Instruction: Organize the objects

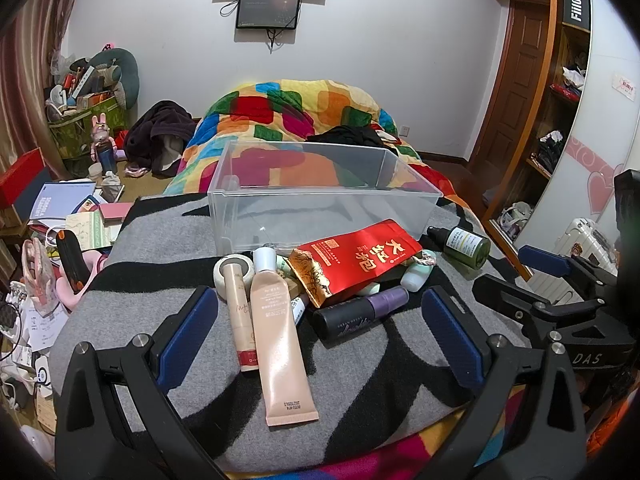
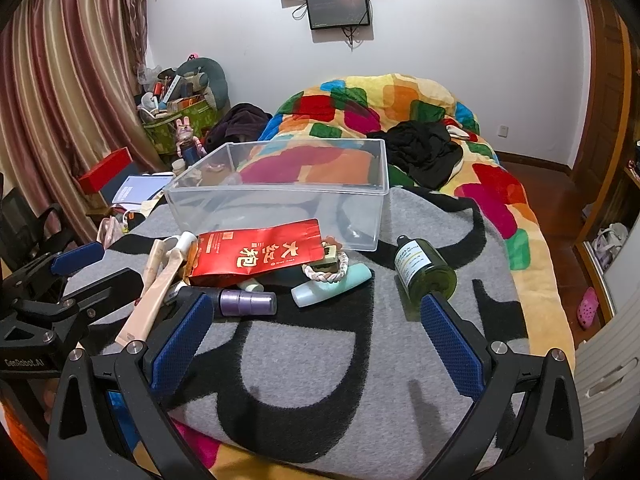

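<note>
A clear plastic bin (image 1: 320,192) (image 2: 280,204) stands empty on the grey and black blanket (image 1: 160,240). In front of it lies a heap: a red tea pouch (image 1: 356,258) (image 2: 260,250), a pink tube (image 1: 280,332) (image 2: 154,296), a slim beige tube (image 1: 240,312), a white jar (image 1: 234,274), a black and purple bottle (image 1: 360,314) (image 2: 246,302), a mint bottle (image 2: 332,284) and a green bottle (image 1: 466,246) (image 2: 424,270). My left gripper (image 1: 320,336) is open, straddling the tubes. My right gripper (image 2: 316,340) is open, just short of the heap.
A colourful quilt (image 1: 304,108) with dark clothes (image 2: 424,152) lies behind the bin. Books, boxes and clutter (image 1: 72,216) fill the floor to the left. A wardrobe (image 1: 560,120) stands to the right. The right gripper shows at the left view's edge (image 1: 560,280).
</note>
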A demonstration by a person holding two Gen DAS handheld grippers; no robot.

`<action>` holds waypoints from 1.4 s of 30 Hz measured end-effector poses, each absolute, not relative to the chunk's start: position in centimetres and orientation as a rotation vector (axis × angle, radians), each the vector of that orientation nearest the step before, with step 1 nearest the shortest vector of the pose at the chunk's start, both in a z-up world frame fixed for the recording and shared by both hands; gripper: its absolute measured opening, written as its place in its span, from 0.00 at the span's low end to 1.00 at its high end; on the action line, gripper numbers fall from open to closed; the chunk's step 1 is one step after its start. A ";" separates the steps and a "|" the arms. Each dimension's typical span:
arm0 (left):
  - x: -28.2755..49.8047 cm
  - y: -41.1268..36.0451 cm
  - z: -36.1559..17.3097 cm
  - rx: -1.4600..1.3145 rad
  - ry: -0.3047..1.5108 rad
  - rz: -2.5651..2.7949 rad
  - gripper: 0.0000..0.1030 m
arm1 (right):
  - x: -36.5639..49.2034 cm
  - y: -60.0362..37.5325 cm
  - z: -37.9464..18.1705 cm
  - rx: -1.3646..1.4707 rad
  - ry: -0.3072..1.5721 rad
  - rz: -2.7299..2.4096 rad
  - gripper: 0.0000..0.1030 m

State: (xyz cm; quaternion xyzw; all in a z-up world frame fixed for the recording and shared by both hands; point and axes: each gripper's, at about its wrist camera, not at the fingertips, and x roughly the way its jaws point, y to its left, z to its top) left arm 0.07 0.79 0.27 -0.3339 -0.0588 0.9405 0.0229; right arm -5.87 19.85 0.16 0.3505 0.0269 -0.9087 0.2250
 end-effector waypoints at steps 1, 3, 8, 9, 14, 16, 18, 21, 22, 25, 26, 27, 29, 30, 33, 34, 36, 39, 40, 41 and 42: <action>0.1 0.7 0.3 -1.035 -0.181 2.912 1.00 | -6.0 19.9 0.2 0.968 0.074 -2.506 1.00; 0.1 0.7 0.2 -1.037 -0.180 2.911 1.00 | -6.0 20.0 0.2 0.971 0.073 -2.503 1.00; 0.0 0.5 0.1 -1.046 -0.179 2.918 1.00 | -7.0 20.7 0.2 0.971 0.067 -2.509 1.00; -0.2 0.2 0.1 -1.051 -0.184 2.924 1.00 | -7.2 21.0 0.2 0.972 0.066 -2.515 1.00; -1.5 -2.1 -0.1 -1.094 -0.253 2.943 1.00 | -9.2 22.8 0.2 0.984 0.046 -2.568 1.00; -2.1 -2.8 -0.3 -1.120 -0.269 2.947 0.93 | -10.4 23.8 0.0 0.998 0.035 -2.590 0.99; -2.7 -3.4 -0.6 -1.164 -0.264 2.949 0.82 | -11.5 24.6 -0.2 1.017 0.027 -2.601 0.99; -3.7 -4.3 -1.3 -1.217 -0.285 2.950 0.79 | -13.1 25.8 -0.7 1.050 0.001 -2.603 0.97; -4.0 -4.5 -1.5 -1.237 -0.295 2.946 0.76 | -13.5 26.0 -0.7 1.059 -0.004 -2.600 0.93; -4.3 -5.2 -2.5 -1.299 -0.331 2.918 0.67 | -14.8 26.4 -1.4 1.099 -0.012 -2.581 0.85; -4.3 -5.3 -2.8 -1.318 -0.342 2.913 0.65 | -15.2 26.4 -1.7 1.115 -0.015 -2.571 0.83; -4.3 -5.5 -3.2 -1.337 -0.347 2.905 0.61 | -15.6 26.4 -2.0 1.133 -0.018 -2.558 0.79; -4.2 -5.7 -3.9 -1.380 -0.357 2.885 0.55 | -16.1 26.3 -2.7 1.166 -0.016 -2.537 0.72; -4.1 -5.9 -4.2 -1.396 -0.361 2.874 0.53 | -16.4 26.2 -3.0 1.181 -0.012 -2.525 0.68; -3.5 -6.2 -4.7 -1.401 -0.395 2.861 0.52 | -17.1 25.7 -4.0 1.226 0.005 -2.498 0.63; -3.4 -6.3 -4.8 -1.402 -0.404 2.857 0.52 | -17.2 25.6 -4.4 1.239 0.009 -2.489 0.60; -3.2 -6.5 -4.8 -1.406 -0.420 2.854 0.51 | -17.6 25.4 -4.9 1.263 0.015 -2.468 0.54; -3.0 -6.6 -5.1 -1.423 -0.432 2.844 0.51 | -17.8 25.2 -5.5 1.287 0.020 -2.448 0.39; -3.0 -6.7 -5.2 -1.426 -0.437 2.841 0.51 | -17.8 25.2 -5.6 1.291 0.017 -2.443 0.37; -3.1 -6.8 -5.3 -1.430 -0.444 2.837 0.50 | -17.7 25.2 -5.7 1.290 0.016 -2.443 0.37; -3.3 -6.8 -5.3 -1.434 -0.446 2.836 0.49 | -17.6 25.3 -5.7 1.284 0.014 -2.448 0.37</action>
